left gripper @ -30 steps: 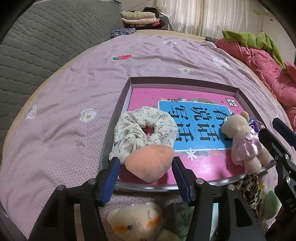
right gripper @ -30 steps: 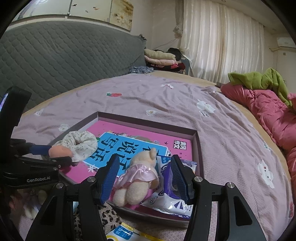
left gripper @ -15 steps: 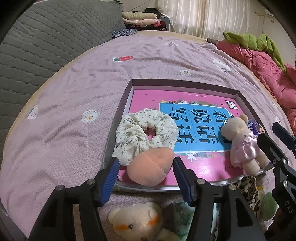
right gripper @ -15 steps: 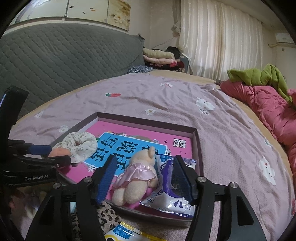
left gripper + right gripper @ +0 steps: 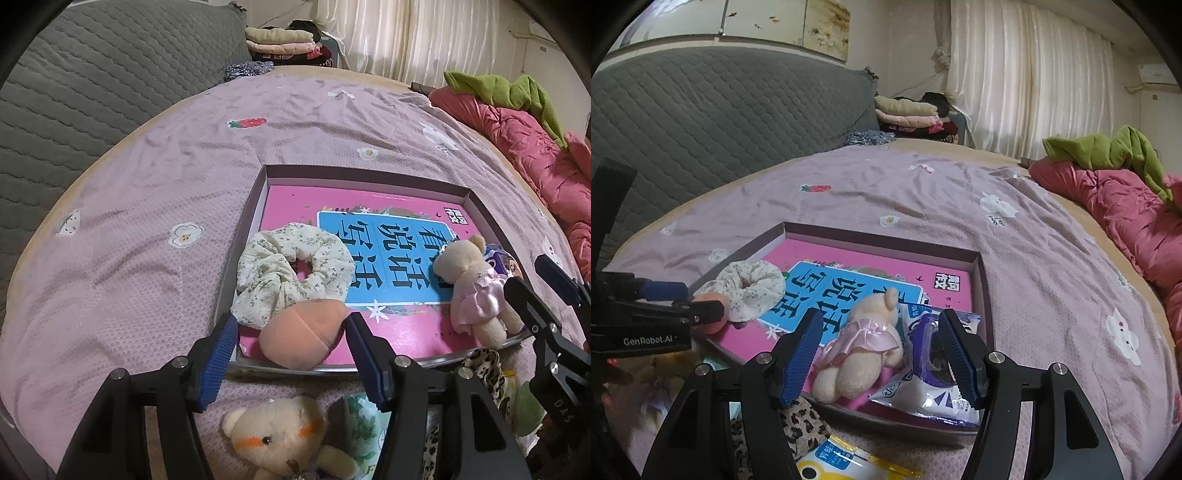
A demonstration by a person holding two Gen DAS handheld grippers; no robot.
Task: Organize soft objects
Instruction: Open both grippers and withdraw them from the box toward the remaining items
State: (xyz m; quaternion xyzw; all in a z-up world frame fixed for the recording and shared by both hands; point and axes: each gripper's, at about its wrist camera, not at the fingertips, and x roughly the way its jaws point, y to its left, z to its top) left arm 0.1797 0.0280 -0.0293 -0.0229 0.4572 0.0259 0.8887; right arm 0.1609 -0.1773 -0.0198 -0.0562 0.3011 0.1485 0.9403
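A shallow box (image 5: 364, 176) with a pink and blue printed floor lies on the bed. In it are a floral scrunchie (image 5: 291, 271), a peach plush (image 5: 303, 338) and a small bear in a pink dress (image 5: 476, 286). My left gripper (image 5: 290, 356) is open, just behind the peach plush at the box's near edge. My right gripper (image 5: 881, 352) is open, just behind the dressed bear (image 5: 862, 345), with a snack packet (image 5: 929, 376) by its right finger. The scrunchie (image 5: 751, 286) and peach plush (image 5: 711, 312) also show in the right wrist view.
In front of the box lie a cream teddy bear (image 5: 280, 439), a green-patterned packet (image 5: 364, 428), a leopard-print item (image 5: 799, 430) and a yellow and blue packet (image 5: 846, 463). A grey quilted headboard (image 5: 92, 81) stands left. A red quilt (image 5: 1126, 221) lies right.
Both grippers have drawn back a little from the box and risen slightly. The peach plush and dressed bear stay where they lie in the box.
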